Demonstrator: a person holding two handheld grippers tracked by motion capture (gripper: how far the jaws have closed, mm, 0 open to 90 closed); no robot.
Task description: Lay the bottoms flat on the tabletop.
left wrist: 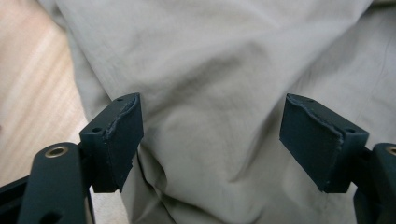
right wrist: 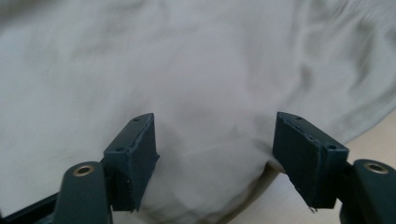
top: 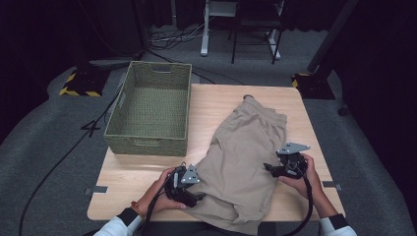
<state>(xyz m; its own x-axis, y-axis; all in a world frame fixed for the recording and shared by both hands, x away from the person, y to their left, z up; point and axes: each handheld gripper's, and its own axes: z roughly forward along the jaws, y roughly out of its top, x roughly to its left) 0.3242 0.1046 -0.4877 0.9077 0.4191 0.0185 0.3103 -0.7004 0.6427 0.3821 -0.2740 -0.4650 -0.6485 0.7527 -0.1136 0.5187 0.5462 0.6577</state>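
Note:
Beige shorts point(top: 241, 152) lie flat on the wooden table point(top: 216, 101), waistband toward the far side and hems toward the near edge. My left gripper point(top: 200, 195) is at the shorts' left hem edge, jaws open over the cloth point(left wrist: 210, 130), which is not pinched. On the other side, my right gripper point(top: 269, 168) is at the right edge of the shorts, jaws open with fabric point(right wrist: 210, 116) beneath them and the cloth's edge near the right pad point(right wrist: 303, 158).
A green woven basket point(top: 152, 105) stands empty on the table's far left corner. Bare wood point(top: 133, 177) shows in front of it. Dark floor, cables and stands surround the table.

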